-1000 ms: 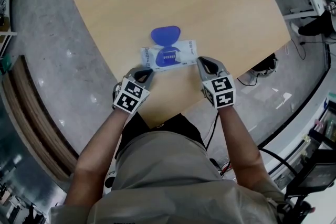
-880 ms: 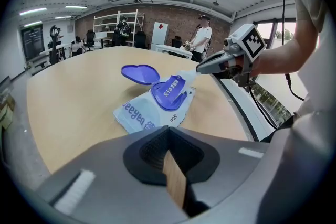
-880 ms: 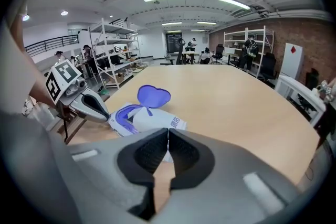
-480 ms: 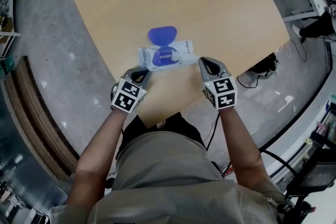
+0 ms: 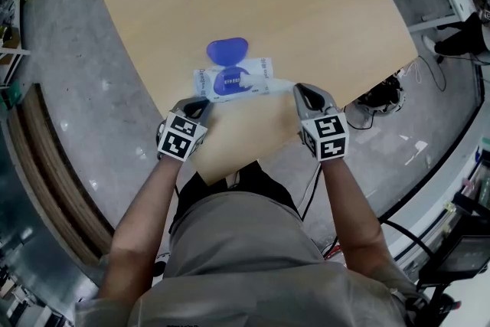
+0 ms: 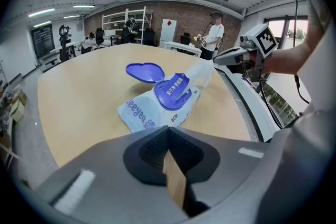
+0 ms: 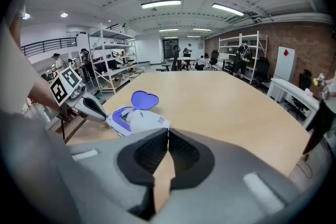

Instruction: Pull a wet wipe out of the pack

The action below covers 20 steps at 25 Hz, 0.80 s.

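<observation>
So far only the lid (image 5: 227, 51) is open; the pack (image 5: 233, 79) lies near the table (image 5: 306, 4) edge. The left gripper (image 5: 204, 105) has its fingers clenched and empty beside the pack. The right gripper (image 5: 301, 91) seemingly pinches the pack's raised end. No wipe is out yet.

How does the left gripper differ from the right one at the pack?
The left gripper pinches the pack at its left end, the right gripper at its right end. The left gripper's end lies low on the table; the right gripper's end looks lifted and drawn thin. Shared: both show jaws shut, tips pointing inward at the pack.
</observation>
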Available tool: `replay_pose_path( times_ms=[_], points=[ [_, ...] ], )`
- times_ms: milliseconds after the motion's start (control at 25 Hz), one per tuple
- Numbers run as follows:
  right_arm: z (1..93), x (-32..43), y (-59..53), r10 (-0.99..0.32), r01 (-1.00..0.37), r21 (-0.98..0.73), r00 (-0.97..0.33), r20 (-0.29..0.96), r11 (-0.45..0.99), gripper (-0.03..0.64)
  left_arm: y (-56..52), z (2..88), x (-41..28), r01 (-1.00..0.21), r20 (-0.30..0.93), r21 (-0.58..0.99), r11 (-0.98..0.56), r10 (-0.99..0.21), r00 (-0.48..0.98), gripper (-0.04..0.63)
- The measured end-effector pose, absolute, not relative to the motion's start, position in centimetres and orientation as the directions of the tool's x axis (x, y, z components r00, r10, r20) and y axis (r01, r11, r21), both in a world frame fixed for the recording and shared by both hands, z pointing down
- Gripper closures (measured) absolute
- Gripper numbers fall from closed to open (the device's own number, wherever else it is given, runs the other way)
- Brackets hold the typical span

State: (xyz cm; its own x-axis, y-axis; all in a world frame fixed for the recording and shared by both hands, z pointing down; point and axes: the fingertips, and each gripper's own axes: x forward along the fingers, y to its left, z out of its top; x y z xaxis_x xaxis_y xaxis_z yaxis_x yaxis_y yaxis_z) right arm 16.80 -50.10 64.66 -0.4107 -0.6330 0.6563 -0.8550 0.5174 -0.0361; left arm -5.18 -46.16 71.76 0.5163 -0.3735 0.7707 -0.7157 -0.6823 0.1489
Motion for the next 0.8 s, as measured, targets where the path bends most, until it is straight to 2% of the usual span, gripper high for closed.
replay_pose_path(
  times_ms=[360,800],
  points=[
    [63.6,19.3,-48.9,-0.652,-0.860,-0.038,-0.414,0.635,0.509,0.611,-45.7,70.1,-4.7,-0.754,0.763,0.122,-0.646,-0.424,0.488,0.589],
    [60.6,20.9,-45.3,-0.660,-0.819,-0.033,-0.484,0.575,0.572,0.611,-42.4,65.3,-4.0,-0.818,0.700,0.117,-0.563,-0.537,0.470,0.589]
  ],
)
